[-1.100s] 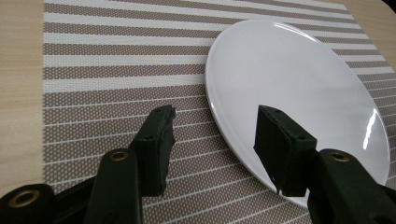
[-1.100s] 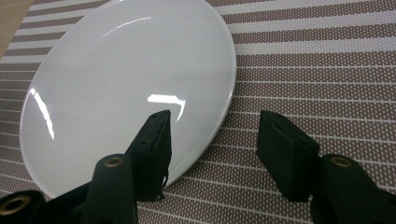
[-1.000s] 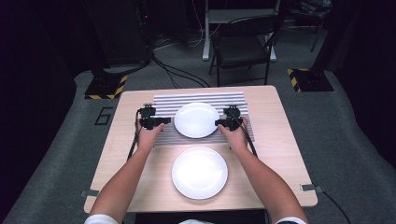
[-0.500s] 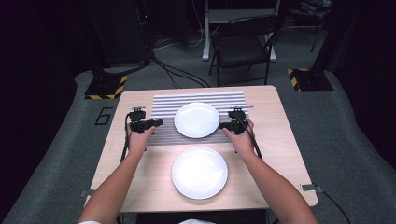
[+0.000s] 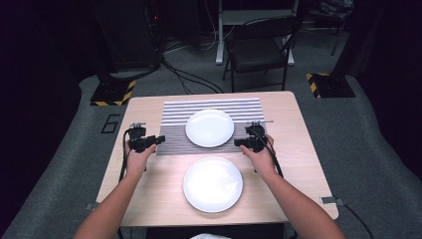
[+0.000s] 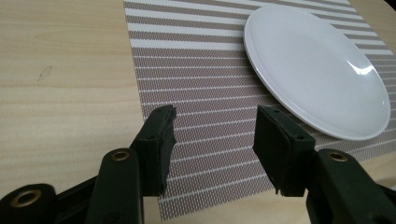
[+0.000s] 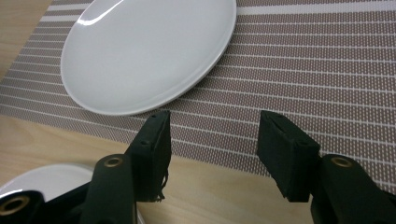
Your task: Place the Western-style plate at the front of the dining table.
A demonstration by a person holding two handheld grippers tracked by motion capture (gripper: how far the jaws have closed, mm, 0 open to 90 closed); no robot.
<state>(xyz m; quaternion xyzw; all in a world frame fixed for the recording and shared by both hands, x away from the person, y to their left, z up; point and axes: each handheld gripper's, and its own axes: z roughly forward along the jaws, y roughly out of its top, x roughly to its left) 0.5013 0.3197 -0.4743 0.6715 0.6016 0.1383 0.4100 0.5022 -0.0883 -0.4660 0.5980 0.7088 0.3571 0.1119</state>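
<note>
The far plate (image 5: pixel 209 127) rests on the striped placemat (image 5: pixel 174 135), and it is the landmark here: both claws flank it. The left claw (image 5: pixel 160 139) hangs to the plate's left, over the near left corner of the placemat, well apart from the plate's rim. The right claw (image 5: pixel 237 142) hangs just beside the plate's near right edge, clearly the closer of the two.

In the left gripper view, the left claw (image 6: pixel 212 130) stands open and empty, with mat weave showing between its jaws; the plate (image 6: pixel 317 70) lies ahead of it and off to one side, not in line with the gap. In the right gripper view, the right claw (image 7: pixel 212 135) is likewise open and empty, and the plate (image 7: pixel 149 51) sits just beyond one jaw tip, its rim near that jaw but not between the two.

The plate is round, so it has no long axis to line up with; what matters is the rim. Any grip, I judge, has to come in low and level so one jaw slides under the lip. The right hand has the shorter path.

A second plate (image 5: pixel 213 184) lies on the bare desk (image 5: pixel 298 159), nearer the person than the far plate and off the placemat.
</note>
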